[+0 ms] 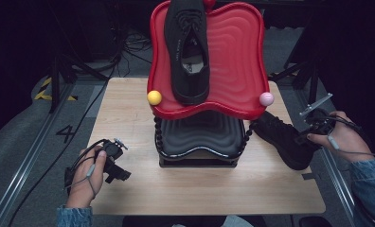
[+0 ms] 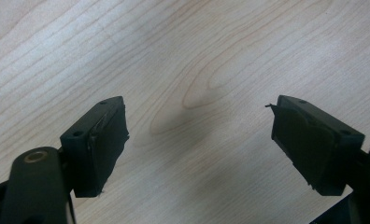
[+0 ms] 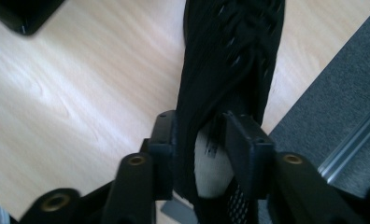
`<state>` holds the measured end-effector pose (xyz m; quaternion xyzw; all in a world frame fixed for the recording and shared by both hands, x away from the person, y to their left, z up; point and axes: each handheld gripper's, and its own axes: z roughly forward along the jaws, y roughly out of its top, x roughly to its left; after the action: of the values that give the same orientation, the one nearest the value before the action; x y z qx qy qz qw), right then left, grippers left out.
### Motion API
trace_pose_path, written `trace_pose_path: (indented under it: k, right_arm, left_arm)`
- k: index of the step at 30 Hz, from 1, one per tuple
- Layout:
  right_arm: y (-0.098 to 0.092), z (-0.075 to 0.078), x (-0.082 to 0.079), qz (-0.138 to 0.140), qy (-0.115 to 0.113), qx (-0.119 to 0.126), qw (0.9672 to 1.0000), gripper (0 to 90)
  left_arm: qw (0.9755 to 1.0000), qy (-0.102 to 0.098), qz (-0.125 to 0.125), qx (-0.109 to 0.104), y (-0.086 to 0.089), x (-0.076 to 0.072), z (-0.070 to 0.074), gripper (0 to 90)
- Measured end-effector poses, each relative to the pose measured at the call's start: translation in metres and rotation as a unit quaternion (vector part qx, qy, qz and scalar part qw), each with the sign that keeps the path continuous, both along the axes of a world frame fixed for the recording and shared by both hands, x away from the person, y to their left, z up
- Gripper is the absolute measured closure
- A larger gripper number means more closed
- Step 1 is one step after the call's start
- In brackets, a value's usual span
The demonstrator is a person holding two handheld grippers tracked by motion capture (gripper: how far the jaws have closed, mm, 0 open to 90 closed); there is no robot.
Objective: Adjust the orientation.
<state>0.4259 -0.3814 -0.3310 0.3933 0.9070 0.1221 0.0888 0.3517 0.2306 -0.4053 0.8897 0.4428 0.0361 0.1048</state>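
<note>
Shoe in hand: we see a black shoe (image 1: 285,138) at the right edge of the wooden table (image 1: 129,189), just right of the stand, its toe toward the stand's foot.
Right gripper: our right gripper (image 1: 303,136) meets the shoe at its heel end. The high view leaves the jaws too dark to read.
Right gripper view: here we see more. One jaw lies outside the shoe's (image 3: 230,60) side wall and the other inside the opening, next to the pale insole. The wall sits between them, yet we cannot tell whether the pads press on it.
Right hand: our right hand (image 1: 344,137) holds the tool over the table's right edge.
Second shoe: a matching black shoe (image 1: 188,47) lies on the red tray (image 1: 237,61), toe away from us.
Stand: the red tray tops a black tray (image 1: 200,135); a yellow ball (image 1: 154,97) and a pink ball (image 1: 266,99) mark its front corners.
Left gripper: our left gripper (image 1: 115,165) rests at the table's left front, well apart from the stand. The left gripper view shows its jaws wide apart over bare wood (image 2: 197,56), nothing between them.
</note>
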Motion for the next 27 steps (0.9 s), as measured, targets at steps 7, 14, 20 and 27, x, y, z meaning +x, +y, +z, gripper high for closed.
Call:
trace_pose_path:
  k: [7, 14, 20, 27]
  right_arm:
    - [-0.006, -0.012, -0.007, 0.007, 0.028, -0.033, 0.999, 66.8]
    - [-0.01, -0.019, -0.01, 0.016, 0.058, -0.049, 0.997, 87.1]
    - [0.016, -0.011, -0.014, 0.045, 0.054, -0.021, 0.9973, 87.4]
    - [0.06, -0.019, -0.017, 0.097, 0.059, -0.001, 0.9935, 86.5]
  left_arm:
    - [1.0, 0.0, -0.007, 0.0, -0.004, 0.002, 0.0, 19.1]
    - [1.0, 0.006, -0.007, 0.0, -0.003, 0.002, -0.001, 19.4]
    - [0.9999, 0.006, -0.008, 0.001, -0.002, 0.001, -0.001, 19.3]
    - [0.9999, 0.008, -0.012, -0.005, -0.002, 0.001, -0.001, 19.7]
